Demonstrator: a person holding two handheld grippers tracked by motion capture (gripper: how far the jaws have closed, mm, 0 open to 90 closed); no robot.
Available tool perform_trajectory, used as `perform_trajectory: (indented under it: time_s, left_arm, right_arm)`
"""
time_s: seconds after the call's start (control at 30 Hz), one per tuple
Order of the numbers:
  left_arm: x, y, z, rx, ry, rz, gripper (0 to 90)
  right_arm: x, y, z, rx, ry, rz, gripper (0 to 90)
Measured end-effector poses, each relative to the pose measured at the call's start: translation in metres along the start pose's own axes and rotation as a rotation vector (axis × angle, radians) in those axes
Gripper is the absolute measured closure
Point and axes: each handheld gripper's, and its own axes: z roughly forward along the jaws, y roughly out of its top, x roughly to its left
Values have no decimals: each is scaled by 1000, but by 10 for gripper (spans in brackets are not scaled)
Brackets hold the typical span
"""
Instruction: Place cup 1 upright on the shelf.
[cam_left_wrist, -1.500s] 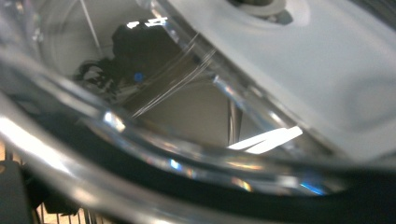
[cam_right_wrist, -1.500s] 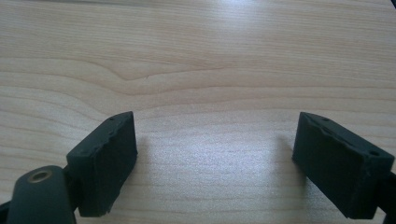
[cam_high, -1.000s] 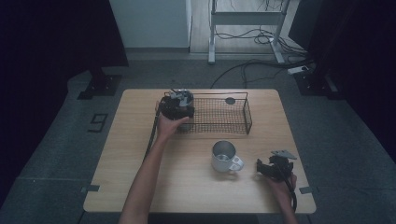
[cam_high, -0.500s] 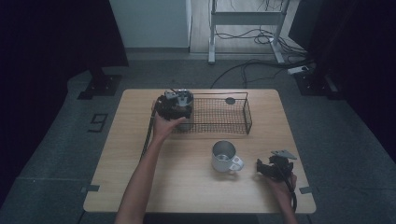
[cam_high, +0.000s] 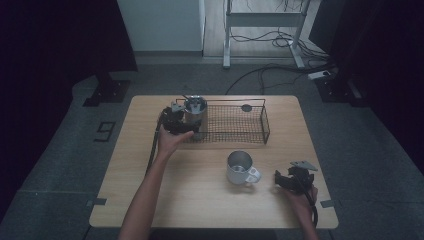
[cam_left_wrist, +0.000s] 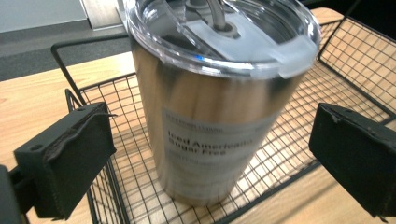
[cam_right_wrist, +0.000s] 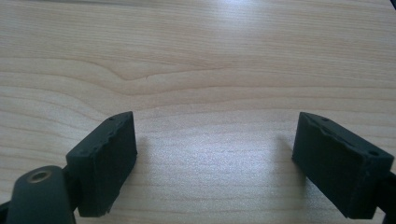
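High view: nearest the person, the right gripper (cam_high: 289, 180) rested low over the front right part of the wooden table (cam_high: 200, 210), held in the right hand (cam_high: 300, 195), with its grey three-cornered plate on top. The right gripper view showed its two black jaws spread wide apart, released, with bare wood grain between them and nothing held.

Just left of that gripper stood a metal mug (cam_high: 241, 168), upright, its open mouth facing up and its handle turned toward the right gripper. Mug and gripper were near each other but apart.

Farther back, a black wire basket (cam_high: 252, 131) lay across the rear half of the table. A steel tumbler (cam_high: 195, 111) stood upright in the basket's left end, closed by a clear plastic lid (cam_left_wrist: 224, 35) and bearing a printed label (cam_left_wrist: 210, 140).

The left gripper (cam_high: 176, 120) was at the basket's left end, just beside the tumbler, held by the left hand (cam_high: 170, 142) on an outstretched forearm. In the left gripper view, the jaws stood open on either side of the tumbler, with a visible gap between each pad and the steel wall; nothing was grasped.

A small dark round object (cam_high: 246, 107) sat at the basket's far side; its exact position could not be determined.
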Motion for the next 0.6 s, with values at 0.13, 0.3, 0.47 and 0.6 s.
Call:
perform_trajectory:
  time_s: [0.13, 0.3, 0.47, 0.6]
  left_arm:
    - [-2, -7, -10, -22, -6, -4, 15]
    - [-3, -18, -19, -20, -18, -1, 19]
    - [-6, -31, -26, -20, -30, 6, 28]
    - [-9, -43, -31, -10, -50, 8, 39]
  right_arm:
    - [0, 0, 0, 0, 0, 0, 132]
    - [0, 0, 0, 2, -1, -3, 132]
    - [0, 0, 0, 1, -1, 0, 132]
    - [0, 0, 0, 1, -1, 0, 131]
